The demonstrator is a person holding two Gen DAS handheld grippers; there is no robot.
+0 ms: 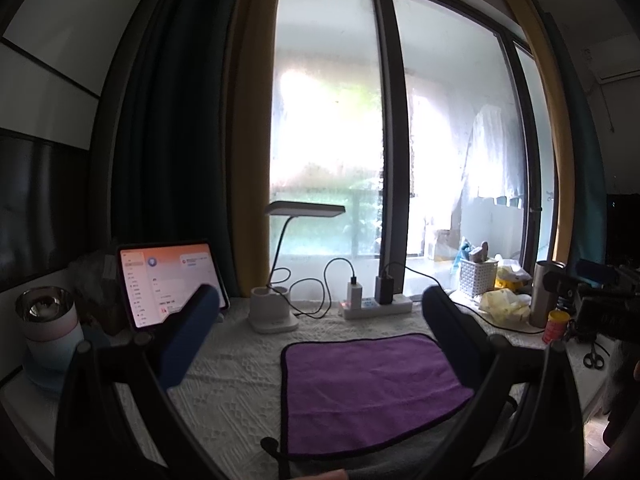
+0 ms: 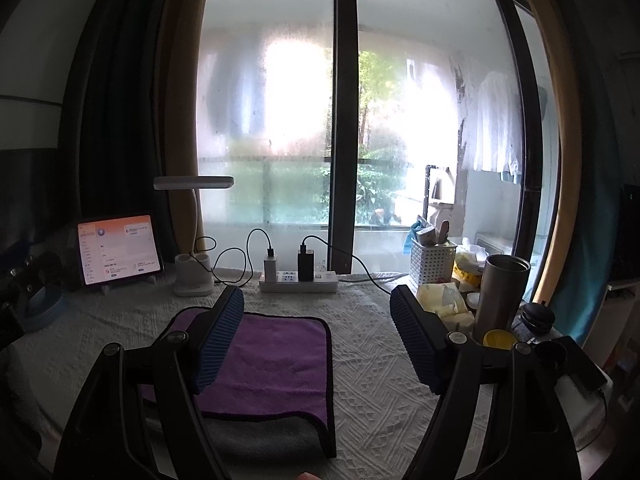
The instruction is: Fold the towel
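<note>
While purple towel [image 1: 372, 392] lies flat on tablecloth [image 2: 380, 344], L tongs [image 1: 320, 304] & R tongs [image 2: 318, 300] both released.

No text, label, brand or number can be read in either view. The tablet [image 2: 119, 251] shows a lit screen with lines of writing, too small and blurred to make out. The small red-labelled jar [image 1: 556, 325] carries print that is likewise illegible.
</note>
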